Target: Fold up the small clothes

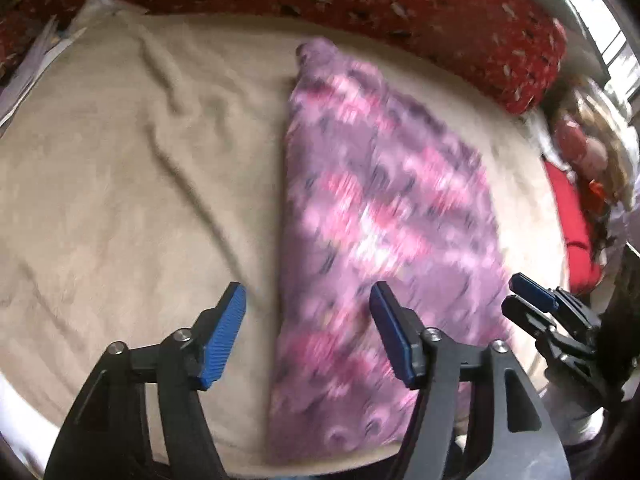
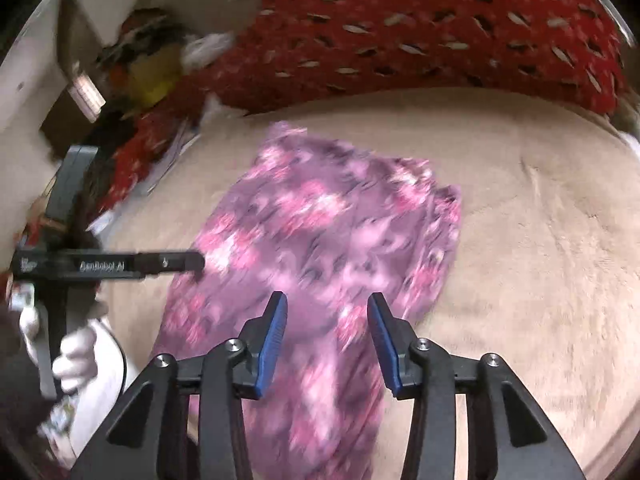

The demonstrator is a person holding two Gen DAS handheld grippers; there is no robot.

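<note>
Purple garment [image 1: 380, 208] flat on beige blanket [image 1: 120, 180].

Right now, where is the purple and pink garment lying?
In both wrist views the garment lies on the beige blanket, in front of the red patterned pillow, below both grippers.

A bed covered by a wrinkled beige blanket [image 1: 120, 168] carries a purple-and-pink patterned garment [image 1: 376, 208] lying flat near its middle, with a red leaf-patterned cushion [image 2: 440, 32] along the far edge.
</note>
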